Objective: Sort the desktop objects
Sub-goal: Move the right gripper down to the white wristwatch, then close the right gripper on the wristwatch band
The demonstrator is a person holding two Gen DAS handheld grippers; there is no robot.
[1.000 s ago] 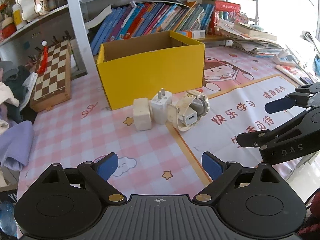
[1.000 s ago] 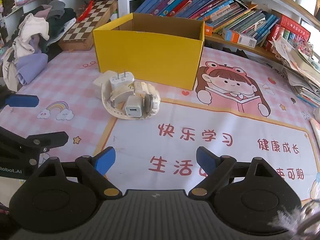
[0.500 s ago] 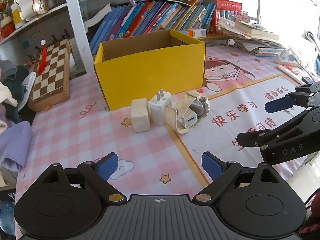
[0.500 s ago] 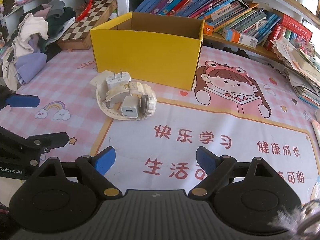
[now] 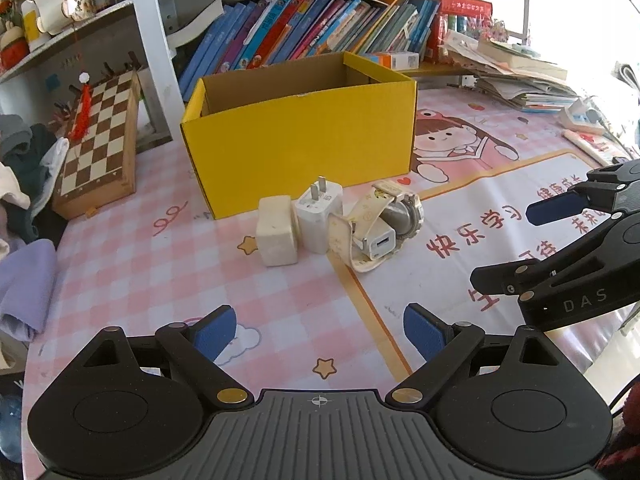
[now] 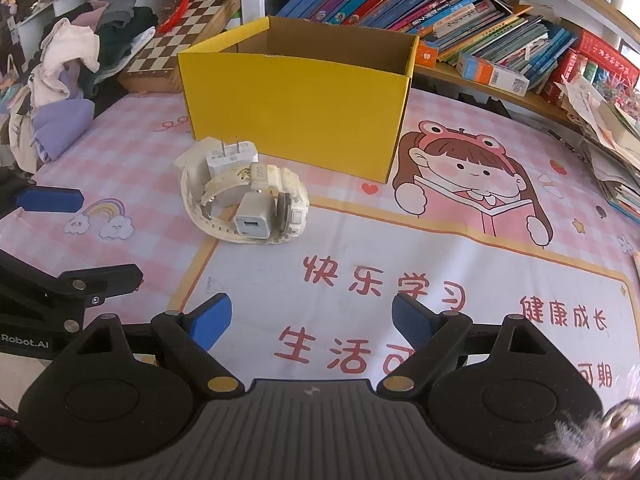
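An open yellow cardboard box [image 5: 298,142] [image 6: 294,120] stands on the pink desk mat. In front of it lie a cream square block [image 5: 276,231], a white plug charger [image 5: 319,212] [image 6: 230,156], a small white USB charger [image 5: 380,243] [image 6: 253,222] and a cream wristwatch [image 5: 394,216] [image 6: 244,204] curled around the small charger. My left gripper [image 5: 320,330] is open and empty, short of the objects. My right gripper [image 6: 308,320] is open and empty, to their right. Each gripper shows at the edge of the other's view.
A chessboard [image 5: 98,142] leans at the left by a pile of clothes [image 6: 68,80]. A shelf of books [image 5: 312,32] runs behind the box. Stacked papers [image 5: 516,80] lie at the far right.
Both grippers have drifted slightly nearer the objects and the box. Nothing has been picked up; both stay open.
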